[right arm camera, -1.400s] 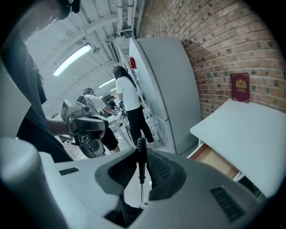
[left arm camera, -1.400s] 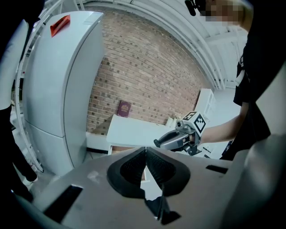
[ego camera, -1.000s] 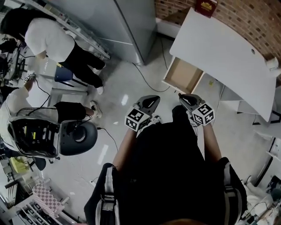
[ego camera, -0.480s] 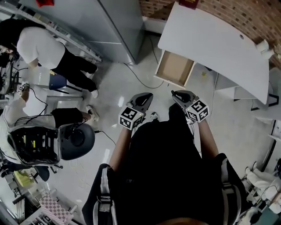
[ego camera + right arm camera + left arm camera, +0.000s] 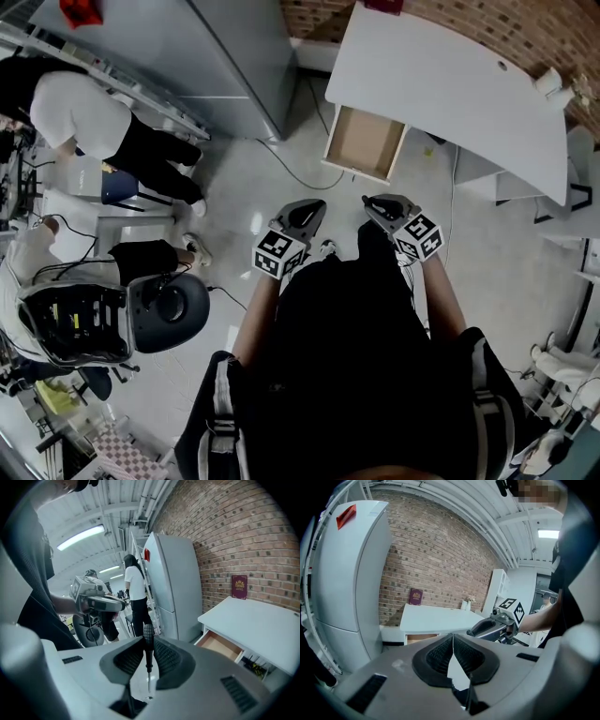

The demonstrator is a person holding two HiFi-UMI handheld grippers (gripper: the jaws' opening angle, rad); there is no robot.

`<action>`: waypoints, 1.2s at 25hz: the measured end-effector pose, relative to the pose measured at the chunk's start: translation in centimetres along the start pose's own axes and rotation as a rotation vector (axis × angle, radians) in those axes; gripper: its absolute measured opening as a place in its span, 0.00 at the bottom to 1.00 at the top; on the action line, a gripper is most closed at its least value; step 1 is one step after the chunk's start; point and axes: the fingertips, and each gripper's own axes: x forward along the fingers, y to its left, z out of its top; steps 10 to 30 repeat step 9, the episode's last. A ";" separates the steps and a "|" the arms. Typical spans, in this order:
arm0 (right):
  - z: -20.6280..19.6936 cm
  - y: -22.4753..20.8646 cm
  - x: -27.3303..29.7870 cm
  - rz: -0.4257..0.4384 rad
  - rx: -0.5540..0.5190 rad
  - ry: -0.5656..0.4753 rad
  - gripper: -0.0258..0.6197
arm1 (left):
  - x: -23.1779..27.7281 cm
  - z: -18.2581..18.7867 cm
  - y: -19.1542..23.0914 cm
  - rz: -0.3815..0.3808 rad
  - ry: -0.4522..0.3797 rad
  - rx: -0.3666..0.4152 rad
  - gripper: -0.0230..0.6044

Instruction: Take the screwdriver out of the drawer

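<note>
A thin screwdriver (image 5: 148,634) with a black ribbed handle stands upright between the pads of my right gripper (image 5: 148,641), which is shut on it, shaft pointing down. In the head view the right gripper (image 5: 380,208) and left gripper (image 5: 302,215) are held side by side in front of the body, a short way back from the open wooden drawer (image 5: 364,142), whose inside looks bare. My left gripper (image 5: 453,637) is shut with nothing between its pads. The drawer (image 5: 224,645) hangs under a white desk (image 5: 450,84).
A tall grey cabinet (image 5: 216,56) stands left of the desk, with a cable (image 5: 300,173) on the floor between them. Two people (image 5: 84,112) and a black office chair (image 5: 169,305) are at the left. A red book (image 5: 239,587) leans against the brick wall.
The desk and drawer have slid up and left in the head view. Both grippers keep their place in front of the body.
</note>
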 end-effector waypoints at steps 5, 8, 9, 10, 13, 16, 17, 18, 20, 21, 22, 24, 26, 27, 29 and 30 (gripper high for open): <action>0.1 0.6 0.0 -0.006 -0.008 -0.010 0.23 | -0.5 -0.3 0.1 0.000 -0.003 -0.005 0.06; 0.1 0.8 0.5 -0.007 -0.011 -0.011 0.23 | -0.8 -0.6 0.4 0.005 0.002 -0.003 0.06; 0.0 0.9 0.6 -0.007 -0.010 -0.011 0.23 | -0.9 -0.7 0.5 0.006 0.005 -0.002 0.06; 0.0 0.9 0.6 -0.007 -0.010 -0.011 0.23 | -0.9 -0.7 0.5 0.006 0.005 -0.002 0.06; 0.0 0.9 0.6 -0.007 -0.010 -0.011 0.23 | -0.9 -0.7 0.5 0.006 0.005 -0.002 0.06; 0.0 0.9 0.6 -0.007 -0.010 -0.011 0.23 | -0.9 -0.7 0.5 0.006 0.005 -0.002 0.06; 0.0 0.9 0.6 -0.007 -0.010 -0.011 0.23 | -0.9 -0.7 0.5 0.006 0.005 -0.002 0.06; 0.0 0.9 0.6 -0.007 -0.010 -0.011 0.23 | -0.9 -0.7 0.5 0.006 0.005 -0.002 0.06; 0.0 0.9 0.6 -0.007 -0.010 -0.011 0.23 | -0.9 -0.7 0.5 0.006 0.005 -0.002 0.06; 0.0 0.9 0.6 -0.007 -0.010 -0.011 0.23 | -0.9 -0.7 0.5 0.006 0.005 -0.002 0.06; 0.0 0.9 0.6 -0.007 -0.010 -0.011 0.23 | -0.9 -0.7 0.5 0.006 0.005 -0.002 0.06; 0.0 0.9 0.6 -0.007 -0.010 -0.011 0.23 | -0.9 -0.7 0.5 0.006 0.005 -0.002 0.06; 0.0 0.9 0.6 -0.007 -0.010 -0.011 0.23 | -0.9 -0.7 0.5 0.006 0.005 -0.002 0.06; 0.0 0.9 0.6 -0.007 -0.010 -0.011 0.23 | -0.9 -0.7 0.5 0.006 0.005 -0.002 0.06; 0.0 0.9 0.6 -0.007 -0.010 -0.011 0.23 | -0.9 -0.7 0.5 0.006 0.005 -0.002 0.06; 0.0 0.9 0.6 -0.007 -0.010 -0.011 0.23 | -0.9 -0.7 0.5 0.006 0.005 -0.002 0.06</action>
